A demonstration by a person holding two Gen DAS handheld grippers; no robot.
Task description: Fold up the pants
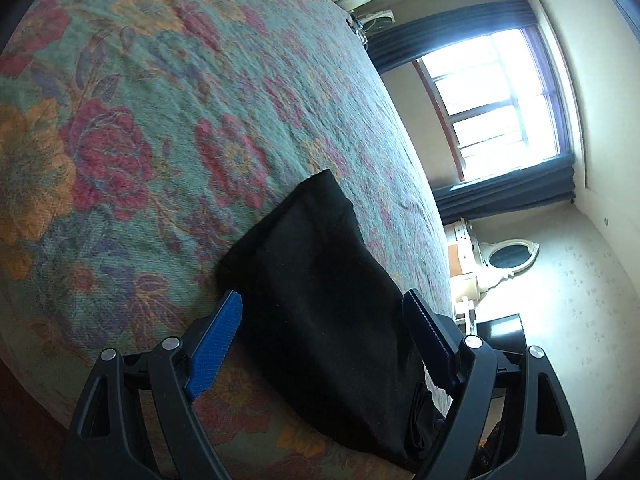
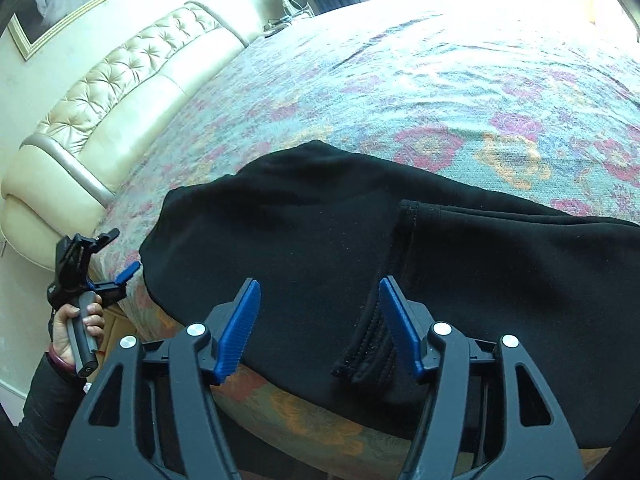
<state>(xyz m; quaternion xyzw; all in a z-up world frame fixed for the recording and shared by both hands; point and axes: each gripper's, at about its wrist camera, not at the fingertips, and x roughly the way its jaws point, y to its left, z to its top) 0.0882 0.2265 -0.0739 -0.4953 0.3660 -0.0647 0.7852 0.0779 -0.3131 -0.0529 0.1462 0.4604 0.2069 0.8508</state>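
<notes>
Pants: black pants (image 2: 320, 232) lie on the floral bedspread (image 2: 400, 80) at the bed's near edge — already doubled, apparently.
Left gripper (image 1: 324, 320): wide open, empty, at the pants' end.
Right gripper (image 2: 320, 308): agape, holding nothing, above the waistband (image 2: 368, 356).
Next: probably pinch the waistband — fold again.

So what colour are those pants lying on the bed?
Plain black pants, lying on the floral bedspread; the right wrist view shows them best.
</notes>
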